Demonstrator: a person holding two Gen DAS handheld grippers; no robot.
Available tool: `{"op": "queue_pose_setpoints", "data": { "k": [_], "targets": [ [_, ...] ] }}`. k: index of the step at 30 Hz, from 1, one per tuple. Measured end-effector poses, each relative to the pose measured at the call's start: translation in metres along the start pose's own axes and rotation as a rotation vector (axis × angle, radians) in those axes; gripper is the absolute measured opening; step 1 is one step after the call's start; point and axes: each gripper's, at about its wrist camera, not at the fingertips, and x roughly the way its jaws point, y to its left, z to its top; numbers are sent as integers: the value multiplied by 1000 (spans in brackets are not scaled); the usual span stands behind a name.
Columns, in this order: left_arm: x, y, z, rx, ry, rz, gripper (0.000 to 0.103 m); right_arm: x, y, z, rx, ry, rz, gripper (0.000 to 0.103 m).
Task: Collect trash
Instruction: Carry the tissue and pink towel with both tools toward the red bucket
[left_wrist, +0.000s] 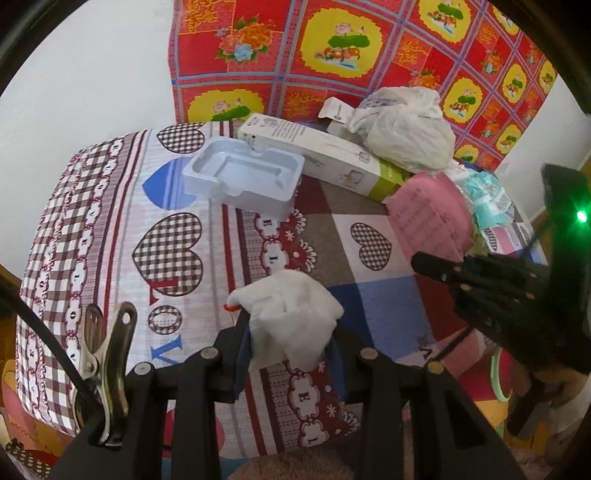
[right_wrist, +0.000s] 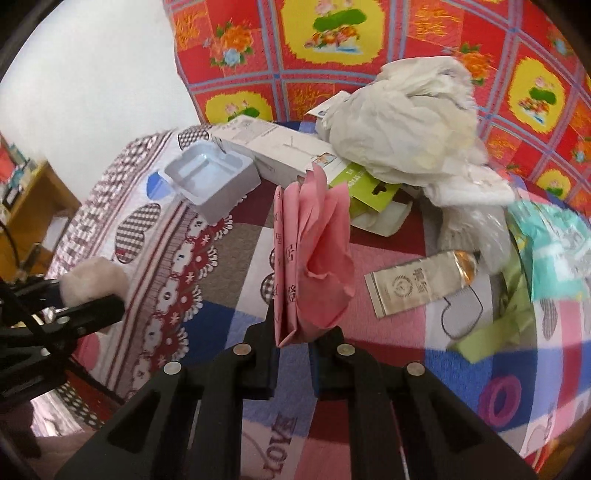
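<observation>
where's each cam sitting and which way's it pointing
Left wrist: on the left gripper, looking forward along its jaws, shut on a white tissue wad, over the heart-print bedspread; the right gripper shows at right.
Right wrist: on the right gripper, facing the same way, jaws shut on pink paper; the left gripper shows at left.
Shared: the white plastic tray.
</observation>
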Motion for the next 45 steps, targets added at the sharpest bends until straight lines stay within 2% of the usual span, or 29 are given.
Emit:
{"op": "queue_pose_setpoints", "data": {
  "k": [9, 27, 36, 45],
  "targets": [
    [3, -10, 9, 30, 10, -38, 37, -22, -6, -9, 69, -19, -1, 14],
    [-8, -47, 7, 105, -18, -47, 37, -60, -22, -27, 155, -41, 29, 14],
    [-20, -74, 9, 149, -34, -49, 37, -83, -39, -39, 177, -82, 26, 14],
    [-28, -119, 10, 214, -46, -70, 37, -114, -57, -50, 160, -132, 24, 14]
  ]
}}
